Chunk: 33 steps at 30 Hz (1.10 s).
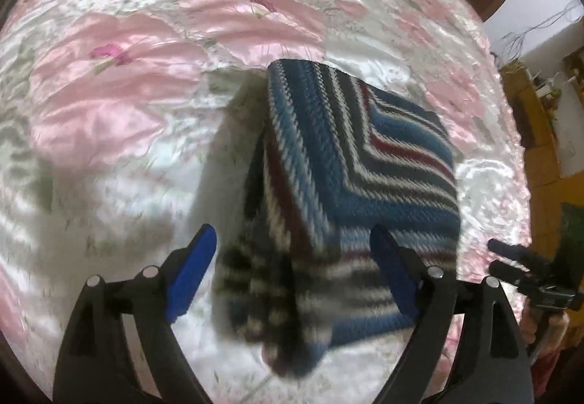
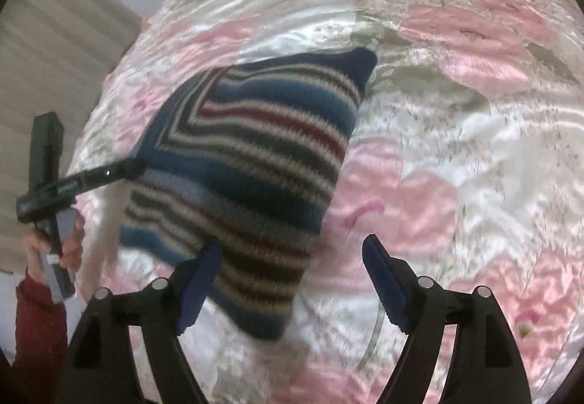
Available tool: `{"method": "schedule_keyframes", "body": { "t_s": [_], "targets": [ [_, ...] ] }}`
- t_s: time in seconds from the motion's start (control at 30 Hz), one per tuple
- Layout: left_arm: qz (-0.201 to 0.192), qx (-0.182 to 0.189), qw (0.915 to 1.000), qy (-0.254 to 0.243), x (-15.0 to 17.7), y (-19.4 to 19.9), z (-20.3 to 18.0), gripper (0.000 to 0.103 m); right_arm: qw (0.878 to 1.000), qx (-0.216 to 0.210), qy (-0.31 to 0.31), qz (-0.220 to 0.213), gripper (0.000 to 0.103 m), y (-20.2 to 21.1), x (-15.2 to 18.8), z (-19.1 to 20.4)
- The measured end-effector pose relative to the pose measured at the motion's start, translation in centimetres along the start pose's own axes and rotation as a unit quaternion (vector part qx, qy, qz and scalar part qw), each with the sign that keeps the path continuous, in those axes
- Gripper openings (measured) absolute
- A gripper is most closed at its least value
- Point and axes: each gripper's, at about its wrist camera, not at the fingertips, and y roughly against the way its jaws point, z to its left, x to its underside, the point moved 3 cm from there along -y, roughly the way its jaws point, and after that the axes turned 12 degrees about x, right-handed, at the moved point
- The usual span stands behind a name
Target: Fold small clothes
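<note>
A knitted garment (image 1: 365,163) striped in blue, white, black and dark red lies folded on the bed; in the right wrist view the garment (image 2: 255,148) forms a thick slanted wedge. My left gripper (image 1: 294,269) is open, its blue pads on either side of the blurred near end of the knit. My right gripper (image 2: 292,283) is also open, and the garment's lower corner overlaps its left pad (image 2: 200,283). The left gripper (image 2: 133,165) reaches the knit's left edge. The right gripper (image 1: 494,256) shows small at the right, off the garment.
A shiny quilted bedspread (image 1: 127,104) with pink flowers covers the bed on all sides. A hand (image 2: 69,243) in a red sleeve holds the left tool. Wooden furniture (image 1: 544,134) stands beyond the bed's right edge, and a pale wall (image 2: 54,50) lies past the left edge.
</note>
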Motion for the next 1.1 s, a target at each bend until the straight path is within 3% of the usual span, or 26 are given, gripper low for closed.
{"method": "schedule_keyframes", "body": {
  "t_s": [0.33, 0.67, 0.83, 0.9, 1.0, 1.1],
  "targets": [
    [0.037, 0.03, 0.9989, -0.002, -1.2, -4.7, 1.1, 0.086, 0.999, -0.02, -0.034, 0.026, 0.086, -5.1, -2.5, -0.3],
    [0.049, 0.045, 0.9978, 0.001, -1.8, -6.4, 1.6, 0.086, 0.997, -0.063, -0.04, 0.029, 0.092, -6.5, -2.9, 0.4],
    [0.052, 0.044, 0.9977, -0.005, -2.0, -6.9, 1.5, 0.082, 0.989, -0.114, -0.074, 0.051, 0.095, -8.6, -3.0, 0.2],
    [0.052, 0.045, 0.9976, -0.008, -2.0, -6.9, 1.5, 0.072, 0.985, -0.136, -0.089, 0.058, 0.095, -9.6, -2.9, 0.0],
    [0.048, 0.052, 0.9974, -0.015, -2.0, -6.7, 1.3, 0.055, 0.985, -0.14, -0.09, 0.054, 0.08, -10.2, -2.5, 0.0],
    [0.044, 0.058, 0.9971, -0.023, -1.7, -6.5, 0.8, 0.045, 0.984, -0.149, -0.088, 0.041, 0.061, -9.6, -2.3, -0.1]
  ]
}}
